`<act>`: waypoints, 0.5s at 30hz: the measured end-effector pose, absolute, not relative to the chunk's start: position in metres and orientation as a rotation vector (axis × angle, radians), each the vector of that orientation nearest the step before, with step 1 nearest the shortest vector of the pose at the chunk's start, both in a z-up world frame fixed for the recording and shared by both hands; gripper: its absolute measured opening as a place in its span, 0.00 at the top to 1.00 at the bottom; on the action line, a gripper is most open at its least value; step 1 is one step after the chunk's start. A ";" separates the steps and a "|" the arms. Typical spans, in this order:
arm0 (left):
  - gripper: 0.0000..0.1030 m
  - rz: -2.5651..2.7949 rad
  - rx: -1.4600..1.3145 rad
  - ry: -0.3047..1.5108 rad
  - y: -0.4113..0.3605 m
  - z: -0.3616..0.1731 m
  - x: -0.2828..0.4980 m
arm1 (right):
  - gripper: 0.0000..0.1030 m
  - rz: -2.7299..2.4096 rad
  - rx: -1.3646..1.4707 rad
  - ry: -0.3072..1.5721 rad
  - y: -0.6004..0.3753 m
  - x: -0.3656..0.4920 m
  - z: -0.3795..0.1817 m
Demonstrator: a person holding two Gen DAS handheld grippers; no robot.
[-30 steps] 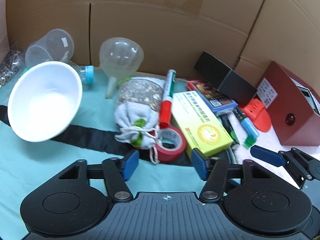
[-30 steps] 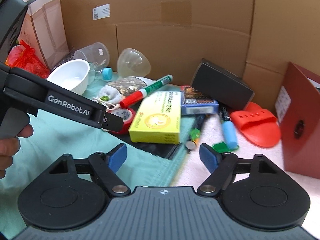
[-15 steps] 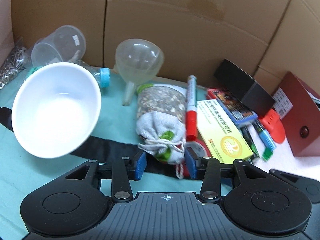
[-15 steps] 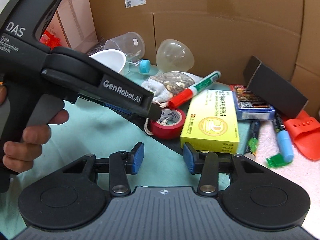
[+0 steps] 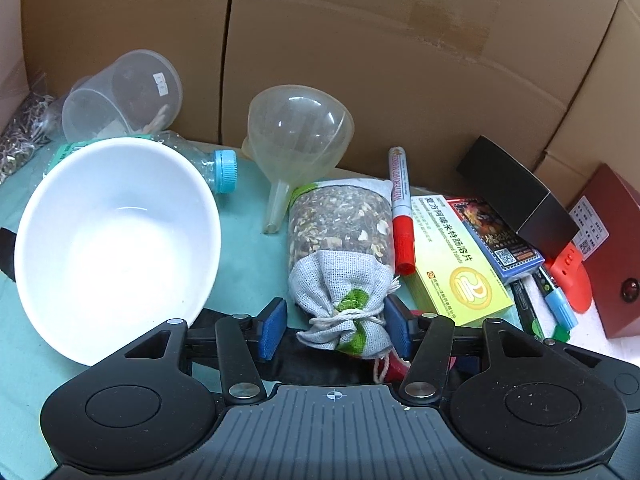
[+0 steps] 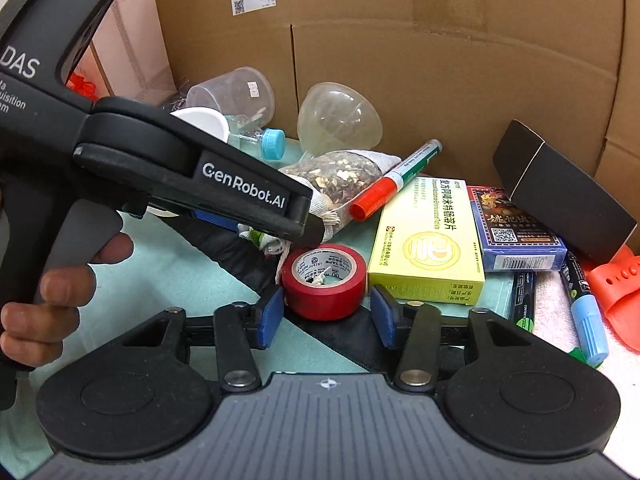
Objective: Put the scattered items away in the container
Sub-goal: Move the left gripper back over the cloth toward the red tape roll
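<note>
Where the left wrist camera looks down, a teal cloth (image 5: 248,240) crossed by a black strip covers the surface, and brown cardboard walls (image 5: 360,60) close off the back and right. The left gripper (image 5: 334,330) straddles the tied neck of a cloth sachet (image 5: 340,252) of dried bits; its right pad touches the fabric, while a narrow gap shows at the left pad, so a firm grip cannot be told. A white bowl (image 5: 116,248), the likely container, sits tilted just left of the sachet. Behind it lie a clear cup (image 5: 124,96) on its side and a bottle with a blue cap (image 5: 224,172). A clear funnel (image 5: 300,136) stands against the cardboard. Right of the sachet come a red-capped marker (image 5: 400,208), a yellow box (image 5: 456,264), a blue card box (image 5: 496,236), a black box (image 5: 520,196) and a dark red box (image 5: 616,256).

From the right wrist camera, the same teal cloth gives way to a pale towel (image 6: 552,320) on the right. The right gripper (image 6: 327,316) stands open around a red tape roll (image 6: 325,280), pads just beside its sides but not pressing. The left gripper's black body crosses the left half of the frame, held by a hand (image 6: 48,300), its tip over the sachet. A brown paper bag (image 6: 132,52) stands at the far left, an orange slipper (image 6: 616,296) at the right edge.
</note>
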State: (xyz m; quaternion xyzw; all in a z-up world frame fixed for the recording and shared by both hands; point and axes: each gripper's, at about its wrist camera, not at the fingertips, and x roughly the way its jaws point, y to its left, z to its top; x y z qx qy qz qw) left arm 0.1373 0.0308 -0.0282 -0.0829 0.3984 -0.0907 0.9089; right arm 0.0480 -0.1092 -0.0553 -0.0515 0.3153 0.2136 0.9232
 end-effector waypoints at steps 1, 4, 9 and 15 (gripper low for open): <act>0.45 -0.185 -0.173 0.823 0.031 -0.028 0.137 | 0.54 0.443 -0.107 0.649 -0.110 0.045 -0.055; 0.41 -0.188 -0.169 0.831 0.031 -0.026 0.132 | 0.65 0.454 -0.124 0.657 -0.113 0.036 -0.053; 0.36 -0.203 -0.175 0.834 0.032 -0.021 0.116 | 0.74 0.470 -0.136 0.668 -0.115 0.027 -0.051; 0.36 -0.188 -0.181 0.846 0.041 -0.019 0.112 | 0.40 0.453 -0.152 0.642 -0.107 0.039 -0.053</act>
